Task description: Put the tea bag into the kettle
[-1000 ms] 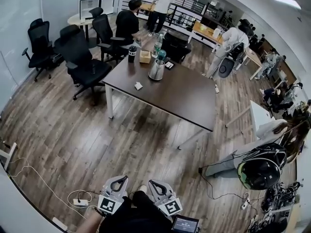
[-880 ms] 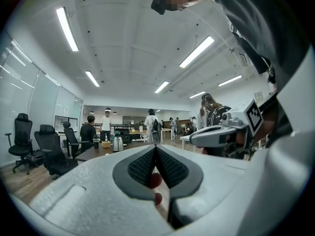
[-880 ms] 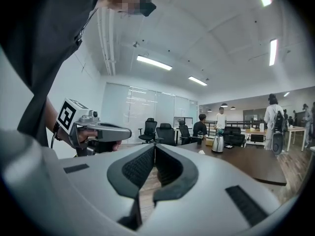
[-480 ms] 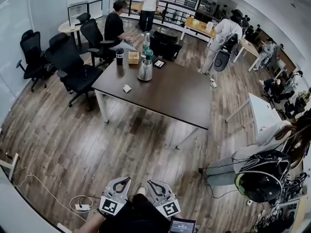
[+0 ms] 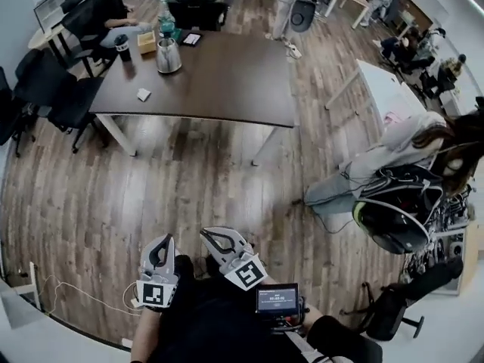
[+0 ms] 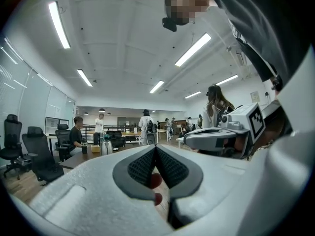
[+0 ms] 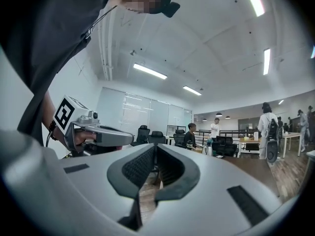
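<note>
A silver kettle stands at the far left part of the dark brown table. The small white tea bag lies on the table in front of it, near the left edge. Both grippers are held low by my body, far from the table across the wooden floor. My left gripper is shut with nothing in it, and in the left gripper view its pads meet at the tip. My right gripper is also shut and empty. The kettle looks small and distant over the left jaws.
Black office chairs stand at the table's left side, where a seated person works. A black cup, a box and a bottle stand near the kettle. A person crouches at the right. White cables lie on the floor.
The head view has swung, so the table now sits higher and further left in the picture. Both grippers stay shut, low by my body.
</note>
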`<control>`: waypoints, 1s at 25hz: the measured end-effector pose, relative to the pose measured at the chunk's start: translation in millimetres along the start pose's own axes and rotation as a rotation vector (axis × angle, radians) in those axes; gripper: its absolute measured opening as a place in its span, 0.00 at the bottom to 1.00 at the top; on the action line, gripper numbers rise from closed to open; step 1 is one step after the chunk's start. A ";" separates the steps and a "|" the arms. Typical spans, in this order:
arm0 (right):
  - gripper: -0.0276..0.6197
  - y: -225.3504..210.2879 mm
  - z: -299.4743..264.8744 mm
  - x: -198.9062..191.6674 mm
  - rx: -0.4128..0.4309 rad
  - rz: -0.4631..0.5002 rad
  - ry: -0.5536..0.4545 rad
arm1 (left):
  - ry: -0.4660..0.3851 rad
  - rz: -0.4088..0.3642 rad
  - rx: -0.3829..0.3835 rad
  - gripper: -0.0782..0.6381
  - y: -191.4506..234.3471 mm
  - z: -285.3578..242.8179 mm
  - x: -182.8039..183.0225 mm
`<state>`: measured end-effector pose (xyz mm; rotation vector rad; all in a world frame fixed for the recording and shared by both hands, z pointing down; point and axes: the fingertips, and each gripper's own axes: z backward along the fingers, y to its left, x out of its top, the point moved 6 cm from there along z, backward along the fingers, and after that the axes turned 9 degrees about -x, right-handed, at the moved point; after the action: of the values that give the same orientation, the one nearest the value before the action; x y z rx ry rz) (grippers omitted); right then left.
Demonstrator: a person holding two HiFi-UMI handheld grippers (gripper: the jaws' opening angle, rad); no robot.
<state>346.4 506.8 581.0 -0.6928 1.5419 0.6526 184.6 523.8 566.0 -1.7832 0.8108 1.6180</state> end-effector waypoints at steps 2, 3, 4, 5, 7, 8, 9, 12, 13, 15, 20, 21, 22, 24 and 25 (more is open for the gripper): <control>0.05 -1.4 -14.5 10.8 0.024 0.041 -0.092 | -0.037 -0.027 -0.001 0.10 10.2 -5.9 2.3; 0.05 -1.3 -19.6 13.5 0.039 0.075 -0.111 | -0.055 -0.034 -0.005 0.10 14.6 -8.0 2.7; 0.05 -0.4 -24.0 14.8 0.054 0.110 -0.110 | -0.067 -0.034 -0.010 0.10 19.0 -9.1 2.1; 0.05 1.3 -28.8 15.3 0.065 0.138 -0.096 | -0.073 -0.031 -0.016 0.10 24.2 -9.3 1.3; 0.05 7.4 -41.4 19.1 0.066 0.172 -0.079 | -0.077 -0.024 -0.039 0.10 37.4 -7.2 -0.1; 0.05 12.2 -48.9 22.3 0.056 0.181 -0.080 | -0.077 -0.020 -0.056 0.10 44.9 -4.7 -0.7; 0.05 17.9 -57.0 25.2 0.044 0.185 -0.080 | -0.077 -0.017 -0.076 0.10 52.9 -1.4 -1.0; 0.05 36.2 -83.8 30.9 0.006 0.174 -0.069 | -0.085 -0.020 -0.130 0.10 80.1 12.7 0.6; 0.05 41.9 -93.0 32.6 -0.004 0.172 -0.064 | -0.087 -0.024 -0.145 0.10 89.5 18.0 1.1; 0.05 53.9 -108.6 37.2 -0.021 0.186 -0.046 | -0.085 -0.030 -0.180 0.10 107.9 28.3 0.8; 0.05 84.0 -129.4 39.8 -0.057 0.189 -0.027 | -0.073 -0.064 -0.241 0.10 151.3 54.5 -8.6; 0.05 88.4 -133.0 37.8 -0.060 0.192 -0.021 | -0.070 -0.070 -0.240 0.10 160.3 58.3 -11.6; 0.05 92.4 -136.3 36.1 -0.060 0.195 -0.016 | -0.065 -0.072 -0.236 0.10 168.5 61.9 -13.8; 0.05 98.8 -141.0 34.9 -0.056 0.192 -0.012 | -0.054 -0.068 -0.217 0.10 181.8 68.7 -15.6; 0.05 100.1 -142.4 34.6 -0.054 0.186 -0.010 | -0.049 -0.065 -0.205 0.10 186.7 70.8 -15.9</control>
<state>175.7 464.0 558.4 -0.5890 1.5962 0.8378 -5.0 459.6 571.0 -1.8807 0.5762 1.7468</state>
